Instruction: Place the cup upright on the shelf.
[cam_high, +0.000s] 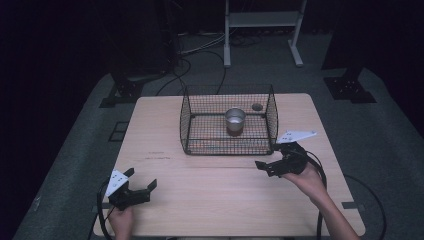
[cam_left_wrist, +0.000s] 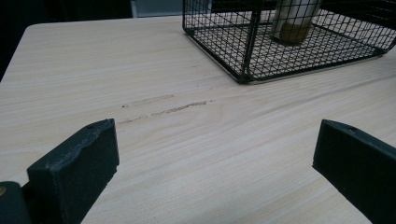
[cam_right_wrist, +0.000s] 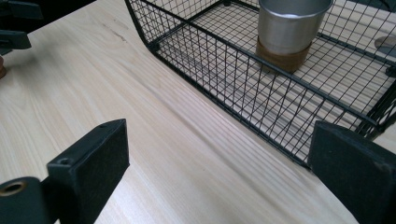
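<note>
Left tongs (cam_high: 142, 186) and right tongs (cam_high: 266, 159) both hover spread wide over the wooden desk (cam_high: 210, 195), holding nothing. Just beyond the right tongs sits a black wire basket (cam_high: 189, 120) with a metal cup (cam_high: 235, 120) upright inside. The left gripper view cuts off the cup's top.

The left gripper (cam_left_wrist: 215, 154) hangs low over a pale wooden counter (cam_left_wrist: 93, 70), its two black fingers (cam_left_wrist: 77, 165) spread wide apart with nothing between them. Ahead stands a black wire basket (cam_left_wrist: 243, 46) holding an upright metal cup (cam_left_wrist: 292, 21). Faint scuff marks (cam_left_wrist: 163, 107) streak the wood between.
</note>
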